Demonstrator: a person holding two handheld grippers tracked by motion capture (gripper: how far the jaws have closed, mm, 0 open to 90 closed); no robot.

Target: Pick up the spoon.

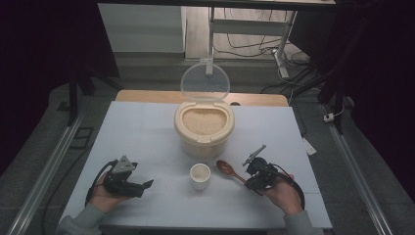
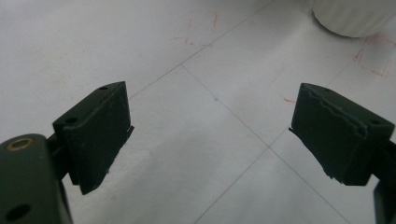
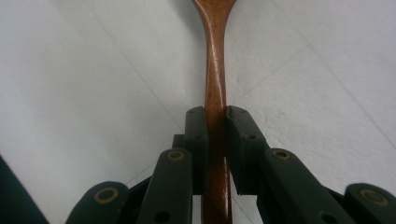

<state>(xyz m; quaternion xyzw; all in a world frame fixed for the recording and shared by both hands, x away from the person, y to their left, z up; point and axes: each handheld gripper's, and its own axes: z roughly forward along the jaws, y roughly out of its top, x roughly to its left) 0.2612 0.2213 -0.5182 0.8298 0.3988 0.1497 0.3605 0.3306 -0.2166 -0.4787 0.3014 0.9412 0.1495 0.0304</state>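
Both hands enter the high view from 6 o'clock, each holding a gripper over the white table (image 1: 147, 132).

1. Left gripper (image 1: 139, 186): positioned at 8 o'clock of the table, held by the left hand (image 1: 105, 196). In the left gripper view the left gripper (image 2: 210, 135) has its jaws spread wide apart with nothing between them; bare table surface with thin grid lines and faint red marks shows through the gap. Its cable loops back along the forearm.

2. Right gripper (image 1: 249, 174): positioned at 4 o'clock of the table, held by the right hand (image 1: 281, 196). In the right gripper view the right gripper (image 3: 215, 119) has its jaws closed on the handle of the spoon (image 3: 215, 70), one jaw pressed against each side. A grey plate stands on top of this gripper.

3. Spoon (image 1: 226, 168): brown, wooden. Handle is clamped in the right jaws; the bowl points toward 10 o'clock from that gripper and sits just right of the cup. Whether the bowl touches the table cannot be told.

4. Cup (image 1: 200, 175): white, upright, between the two grippers, directly at 6 o'clock of the container. Its base edge shows at 1 o'clock in the left gripper view (image 2: 350, 18).

5. Container (image 1: 204, 128): cream, round, at table centre toward 12 o'clock, filled with pale grain that looks like rice. Its clear lid (image 1: 205, 81) is hinged up and stands open at the far rim.
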